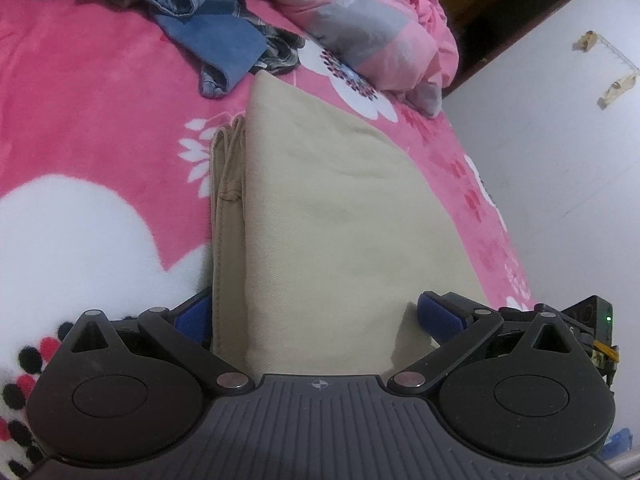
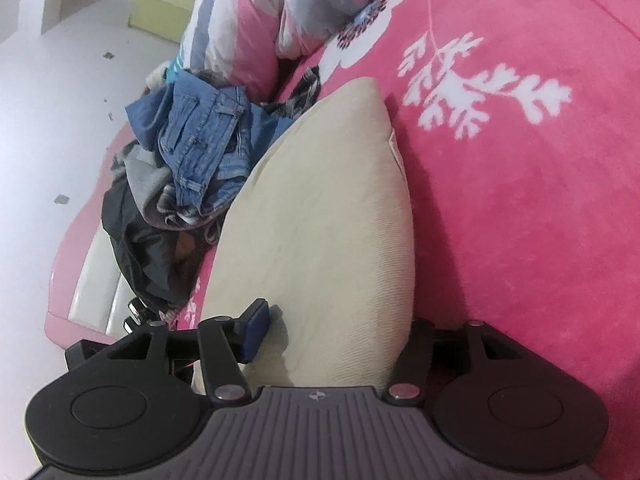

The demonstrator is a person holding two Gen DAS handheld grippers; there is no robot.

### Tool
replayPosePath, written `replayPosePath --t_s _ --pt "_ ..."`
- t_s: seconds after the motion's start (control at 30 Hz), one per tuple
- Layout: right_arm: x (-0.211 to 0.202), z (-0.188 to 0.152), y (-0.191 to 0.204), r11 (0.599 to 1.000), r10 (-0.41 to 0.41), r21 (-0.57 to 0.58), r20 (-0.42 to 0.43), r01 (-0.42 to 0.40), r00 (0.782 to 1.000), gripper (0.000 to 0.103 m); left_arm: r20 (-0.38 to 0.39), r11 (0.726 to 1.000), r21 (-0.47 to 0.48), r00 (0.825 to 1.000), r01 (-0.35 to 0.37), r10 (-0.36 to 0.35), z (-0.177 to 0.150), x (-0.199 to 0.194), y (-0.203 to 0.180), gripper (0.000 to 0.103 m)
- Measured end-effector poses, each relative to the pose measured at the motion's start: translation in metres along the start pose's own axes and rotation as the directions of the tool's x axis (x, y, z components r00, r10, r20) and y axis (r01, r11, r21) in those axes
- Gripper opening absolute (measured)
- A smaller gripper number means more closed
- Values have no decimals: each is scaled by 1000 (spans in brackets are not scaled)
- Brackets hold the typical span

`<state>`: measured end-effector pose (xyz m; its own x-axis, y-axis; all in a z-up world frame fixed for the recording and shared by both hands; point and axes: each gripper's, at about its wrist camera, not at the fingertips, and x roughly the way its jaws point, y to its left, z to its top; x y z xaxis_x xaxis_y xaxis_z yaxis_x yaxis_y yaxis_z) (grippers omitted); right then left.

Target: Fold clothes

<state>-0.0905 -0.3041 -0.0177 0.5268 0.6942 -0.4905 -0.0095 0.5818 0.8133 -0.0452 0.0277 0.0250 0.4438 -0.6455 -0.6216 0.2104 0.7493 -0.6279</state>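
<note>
A folded beige garment (image 1: 328, 200) lies flat on the pink flowered blanket (image 1: 100, 112). Its stacked layers and a seam show along its left edge. My left gripper (image 1: 318, 316) is open, its blue pads (image 1: 440, 316) standing on either side of the garment's near end. In the right wrist view the same beige garment (image 2: 328, 216) runs away from me. My right gripper (image 2: 336, 332) is open around its near end. The left pad (image 2: 256, 332) stands just off the cloth, and the cloth's edge hides the right fingertip.
A heap of blue jeans (image 1: 200, 8) and a checked cloth lie beyond the garment. A pink and grey quilt (image 1: 368, 20) is bunched at the far end. The jeans (image 2: 204, 144) sit on dark clothes (image 2: 144, 240) by the bed's edge, with white floor (image 2: 48, 120) beyond.
</note>
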Motion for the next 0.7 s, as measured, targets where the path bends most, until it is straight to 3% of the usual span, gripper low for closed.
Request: replayPosePath --t_s 0.1,0.17,0.33,0.7 --pt "0 2 5 1000 5 -11 -25 -5 1000 76 -6 1000 -7 1000 -2 2 2 1 0 103" --pt "-2 3 9 1000 28 -7 -29 -28 999 103 -6 1000 -8 1000 -4 3 2 1 0 103" --pt "-4 5 17 997 -47 65 -13 47 999 103 -9 1000 -30 1000 -8 8 2 0 0 103" --pt "-3 4 16 979 -100 180 8 97 995 103 -7 995 -101 1000 -4 3 6 -1 5 103"
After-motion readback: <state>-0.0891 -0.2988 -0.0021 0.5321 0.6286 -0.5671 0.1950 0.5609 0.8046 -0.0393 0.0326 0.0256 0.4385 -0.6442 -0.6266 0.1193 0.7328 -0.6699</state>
